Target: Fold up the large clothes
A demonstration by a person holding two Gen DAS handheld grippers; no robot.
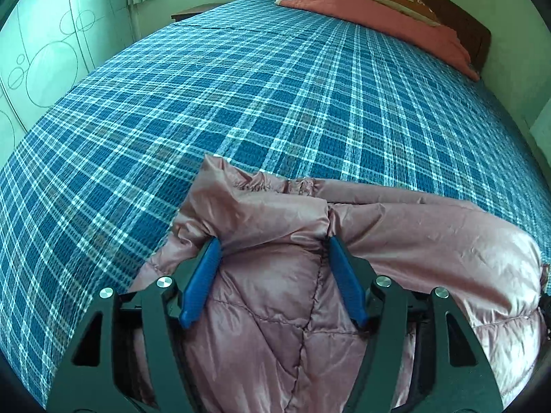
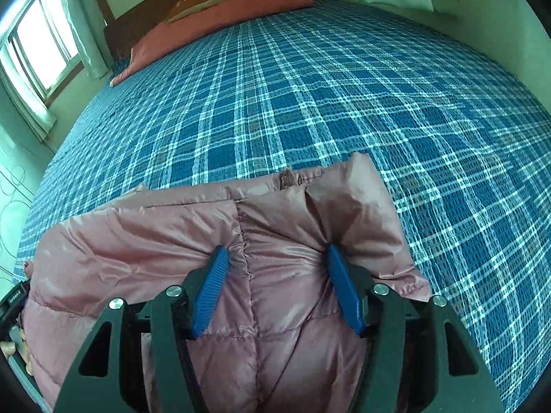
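A puffy pink down jacket lies bunched at the near edge of a bed with a blue plaid cover. My left gripper points down at the jacket's left end, and its blue pads pinch a thick quilted fold that bulges between them. In the right wrist view the same jacket spreads off to the left. My right gripper holds its right end the same way, with the fabric puckered at both pads. The jacket's lower part is hidden under the grippers.
The plaid cover stretches flat beyond the jacket. At the headboard lie a pink blanket and an orange pillow. A pale wardrobe stands to the left, and a curtained window is beside the bed. A hand shows at the right wrist view's left edge.
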